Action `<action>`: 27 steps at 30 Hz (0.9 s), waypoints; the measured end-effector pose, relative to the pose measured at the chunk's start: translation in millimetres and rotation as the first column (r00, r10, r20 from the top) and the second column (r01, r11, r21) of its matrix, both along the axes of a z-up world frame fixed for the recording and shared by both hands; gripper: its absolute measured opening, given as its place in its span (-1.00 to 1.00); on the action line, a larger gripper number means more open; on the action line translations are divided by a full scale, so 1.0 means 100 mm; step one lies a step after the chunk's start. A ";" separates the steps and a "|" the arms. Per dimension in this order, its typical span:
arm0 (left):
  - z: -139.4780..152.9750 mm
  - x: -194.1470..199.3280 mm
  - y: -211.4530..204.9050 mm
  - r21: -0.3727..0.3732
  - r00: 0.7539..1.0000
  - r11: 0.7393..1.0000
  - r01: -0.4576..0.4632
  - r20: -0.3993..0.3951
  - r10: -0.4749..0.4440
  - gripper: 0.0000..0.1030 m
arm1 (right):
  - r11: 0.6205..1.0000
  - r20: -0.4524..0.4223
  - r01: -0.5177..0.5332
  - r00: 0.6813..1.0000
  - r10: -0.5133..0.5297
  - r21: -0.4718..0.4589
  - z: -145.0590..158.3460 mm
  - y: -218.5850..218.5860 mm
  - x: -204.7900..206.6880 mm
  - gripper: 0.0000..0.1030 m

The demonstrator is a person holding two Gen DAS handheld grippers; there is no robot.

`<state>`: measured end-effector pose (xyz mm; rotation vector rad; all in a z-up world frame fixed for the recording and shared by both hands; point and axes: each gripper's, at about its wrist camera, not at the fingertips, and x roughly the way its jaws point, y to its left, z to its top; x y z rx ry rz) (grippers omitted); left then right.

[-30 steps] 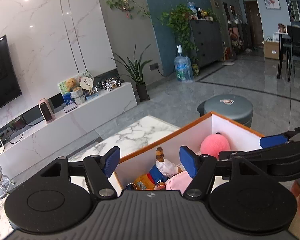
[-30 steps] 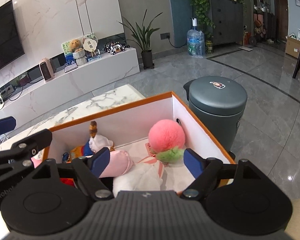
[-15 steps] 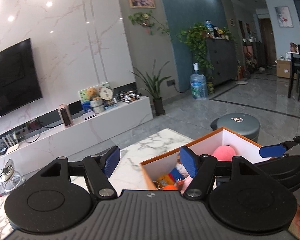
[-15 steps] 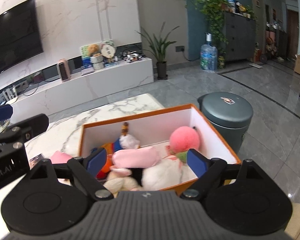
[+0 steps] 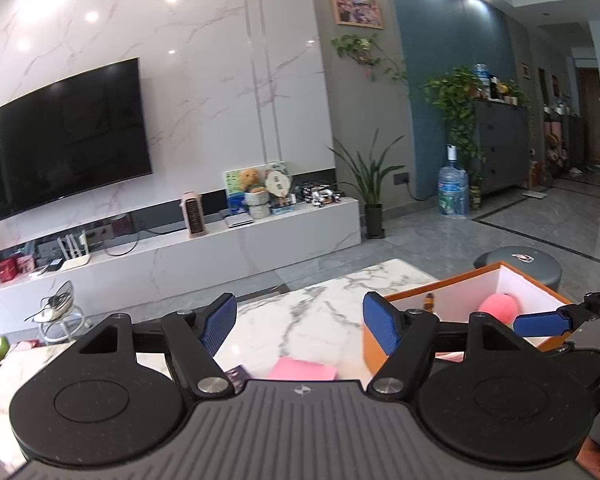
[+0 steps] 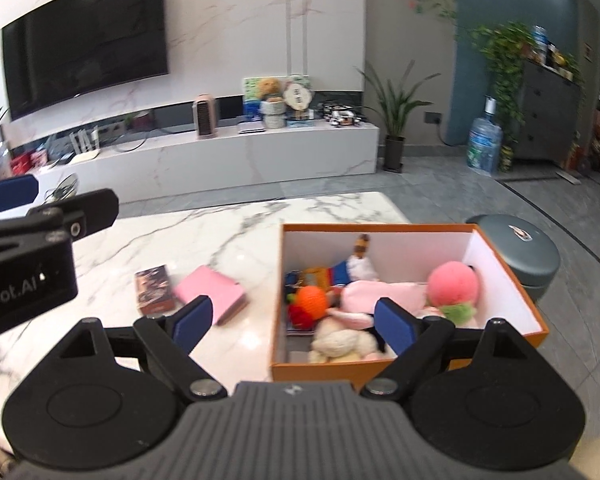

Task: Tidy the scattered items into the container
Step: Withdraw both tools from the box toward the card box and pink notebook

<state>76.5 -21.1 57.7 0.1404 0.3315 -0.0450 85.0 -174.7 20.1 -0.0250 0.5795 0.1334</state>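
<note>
We hold both grippers above the marble table, the left gripper and right gripper each spread wide and carrying nothing. The orange box brims with plush toys, a pink pompom against its far right wall. Left of the box lie a pink pad and a dark card pack.

Home living room: big black wall-mounted TV on marble-pattern wall, long low white TV console, potted green plants, blue water-cooler bottle, white marble coffee table, grey tiled floor.
</note>
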 end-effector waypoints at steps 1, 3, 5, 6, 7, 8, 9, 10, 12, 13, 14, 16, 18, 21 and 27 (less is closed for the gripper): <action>0.00 -0.02 0.06 -0.006 1.000 1.000 -0.011 0.001 0.011 0.60 | 1.000 0.000 -0.012 1.000 0.012 -0.006 0.00 0.06 -0.03 0.74; 0.00 -0.05 0.17 -0.023 1.000 0.999 -0.031 0.003 0.031 0.61 | 0.999 0.001 -0.034 0.999 0.034 -0.020 0.00 0.17 -0.06 0.74; 0.00 -0.08 0.27 -0.040 0.999 0.998 -0.050 0.003 0.050 0.63 | 0.998 -0.002 -0.056 0.998 0.056 -0.034 -0.01 0.27 -0.09 0.74; 0.00 -0.09 0.32 -0.048 0.998 0.997 -0.059 0.002 0.060 0.63 | 0.997 -0.004 -0.066 0.998 0.066 -0.042 -0.02 0.33 -0.10 0.74; -0.01 -0.09 0.37 -0.056 0.998 0.996 -0.068 0.000 0.068 0.63 | 0.996 -0.007 -0.077 0.997 0.076 -0.050 -0.03 0.40 -0.10 0.74; -0.02 -0.09 0.42 -0.064 0.997 0.995 -0.077 -0.003 0.077 0.63 | 0.995 -0.010 -0.087 0.996 0.086 -0.058 -0.04 0.46 -0.11 0.74; -0.03 -0.10 0.47 -0.072 0.996 0.994 -0.085 -0.006 0.085 0.63 | 0.993 -0.013 -0.097 0.995 0.096 -0.066 -0.05 0.52 -0.12 0.74; -0.04 -0.10 0.53 -0.080 0.996 0.992 -0.094 -0.009 0.094 0.63 | 0.991 -0.016 -0.107 0.994 0.107 -0.074 -0.06 0.57 -0.12 0.74; -0.07 -0.10 0.63 -0.094 0.994 0.989 -0.111 -0.021 0.109 0.63 | 0.988 -0.022 -0.126 0.992 0.125 -0.090 -0.08 0.68 -0.11 0.74; -0.08 -0.09 0.69 -0.101 0.993 0.988 -0.118 -0.027 0.116 0.63 | 0.986 -0.023 -0.135 0.991 0.134 -0.098 -0.09 0.74 -0.11 0.74; -0.10 -0.08 0.74 -0.108 0.992 0.986 -0.125 -0.034 0.122 0.63 | 0.984 -0.025 -0.144 0.990 0.142 -0.105 -0.10 0.79 -0.11 0.74; -0.13 -0.05 0.83 -0.123 0.990 0.983 -0.137 -0.045 0.133 0.63 | 0.980 -0.029 -0.158 0.987 0.155 -0.119 -0.12 0.88 -0.10 0.75; -0.16 -0.05 0.93 -0.140 0.988 0.979 -0.148 -0.057 0.141 0.63 | 0.977 -0.035 -0.167 0.986 0.164 -0.130 -0.14 0.96 -0.08 0.75; -0.22 -0.02 1.06 -0.162 0.985 0.973 -0.163 -0.078 0.152 0.63 | 0.974 -0.050 -0.175 0.984 0.169 -0.146 -0.19 1.07 -0.03 0.75; -0.36 0.07 1.28 -0.191 0.978 0.963 -0.189 -0.126 0.167 0.63 | 0.969 -0.079 -0.181 0.982 0.170 -0.168 -0.30 1.25 0.09 0.75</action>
